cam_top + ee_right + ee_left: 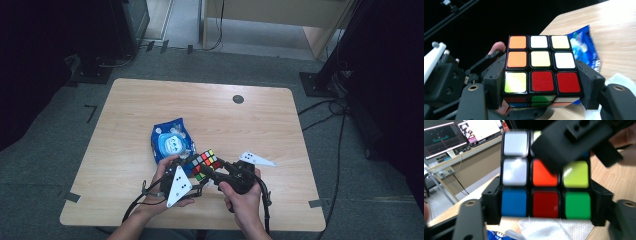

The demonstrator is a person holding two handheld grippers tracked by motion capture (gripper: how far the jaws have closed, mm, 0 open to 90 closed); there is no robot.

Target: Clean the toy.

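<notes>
Rubik's cube [205, 163] held above table [125, 130] at lower centre of high view, left gripper [546, 206] pinching its bottom layer, right gripper [541, 87] clamped on another layer; colours mixed on every visible face, so solving far from done, many turns left

The cube [541, 68] wears glossy plastic stickers in a black frame. Matt black plastic forms the jaws beside it. The desk [210, 120] is pale wood-grain laminate, the blue packet [171, 140] probably shiny film.
</notes>
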